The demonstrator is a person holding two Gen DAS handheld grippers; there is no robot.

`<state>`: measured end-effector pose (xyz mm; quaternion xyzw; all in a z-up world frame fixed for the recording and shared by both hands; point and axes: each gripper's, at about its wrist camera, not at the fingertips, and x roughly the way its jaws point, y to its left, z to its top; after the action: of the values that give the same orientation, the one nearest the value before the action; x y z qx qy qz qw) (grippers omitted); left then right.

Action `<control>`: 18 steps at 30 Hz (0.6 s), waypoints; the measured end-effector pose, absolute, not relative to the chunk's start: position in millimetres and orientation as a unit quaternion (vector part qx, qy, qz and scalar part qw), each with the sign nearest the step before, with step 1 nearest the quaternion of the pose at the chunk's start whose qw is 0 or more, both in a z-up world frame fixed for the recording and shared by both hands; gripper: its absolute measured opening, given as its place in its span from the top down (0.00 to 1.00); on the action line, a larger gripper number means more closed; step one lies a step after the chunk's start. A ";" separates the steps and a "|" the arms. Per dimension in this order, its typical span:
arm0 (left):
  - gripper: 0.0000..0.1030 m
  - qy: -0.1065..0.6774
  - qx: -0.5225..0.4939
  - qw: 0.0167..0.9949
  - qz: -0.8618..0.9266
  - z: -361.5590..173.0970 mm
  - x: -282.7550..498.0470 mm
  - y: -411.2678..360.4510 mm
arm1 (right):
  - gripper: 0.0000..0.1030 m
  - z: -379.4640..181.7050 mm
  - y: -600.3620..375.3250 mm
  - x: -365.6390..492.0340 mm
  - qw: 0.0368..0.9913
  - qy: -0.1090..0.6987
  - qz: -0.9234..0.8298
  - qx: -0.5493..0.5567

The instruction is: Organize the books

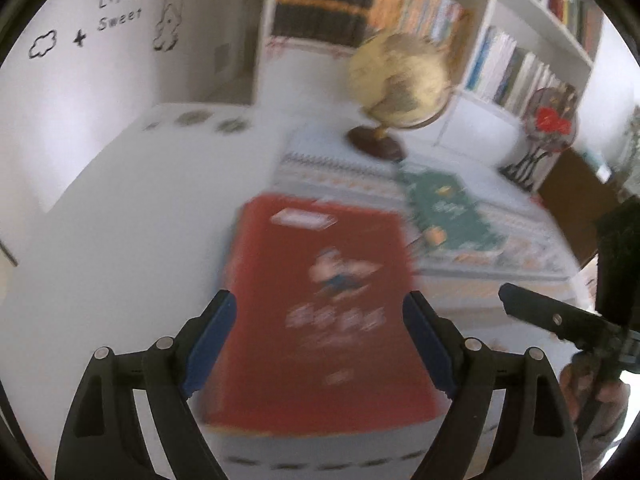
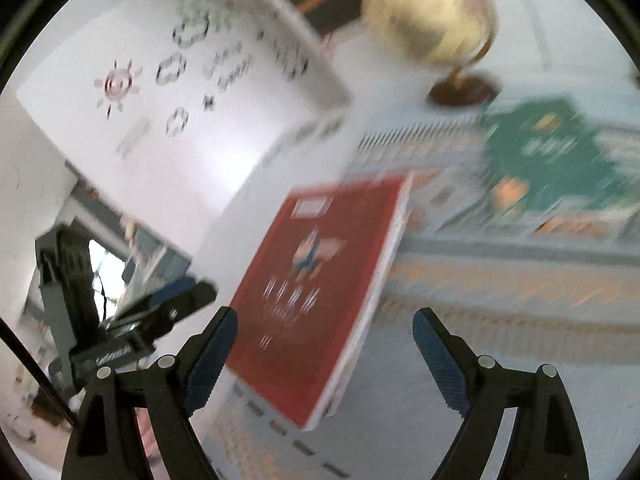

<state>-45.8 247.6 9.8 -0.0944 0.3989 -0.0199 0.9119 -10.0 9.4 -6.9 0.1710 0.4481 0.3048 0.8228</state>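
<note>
1. Blue pads of my left gripper (image 1: 320, 336) sit nearest, spread either side of the red book (image 1: 324, 300); blur hides whether they actually press its edges.
2. My right gripper (image 2: 324, 344) hangs spread and empty, the red book (image 2: 320, 280) lying just ahead, nearer its left finger.
3. Beyond both grippers lies the green book (image 1: 448, 212), near the globe (image 1: 400, 76).
4. I judge this the approach-to-pick step; next, settle on the red book, close firmly, then carry it toward the bookshelf (image 1: 496, 12).
</note>
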 end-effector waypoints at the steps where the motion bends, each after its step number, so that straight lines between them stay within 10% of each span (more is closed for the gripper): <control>1: 0.17 0.391 -0.098 0.915 -0.024 20.0 -37.3 232.4 | 0.14 2.7 -12.3 -4.3 0.835 0.434 0.289 0.175; 4: 0.00 0.365 -0.109 0.924 -0.026 38.5 -17.5 189.0 | 0.13 16.2 -58.6 11.0 0.854 0.405 0.263 0.192; 18: 0.02 0.462 -0.181 0.868 0.001 -82.9 128.6 74.6 | 0.07 -82.1 -173.6 145.3 0.800 0.431 0.257 0.329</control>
<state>128.6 74.6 -82.9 -0.1805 0.4619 0.0011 0.8684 145.3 -173.6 -82.1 0.3291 0.4306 0.2567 0.8003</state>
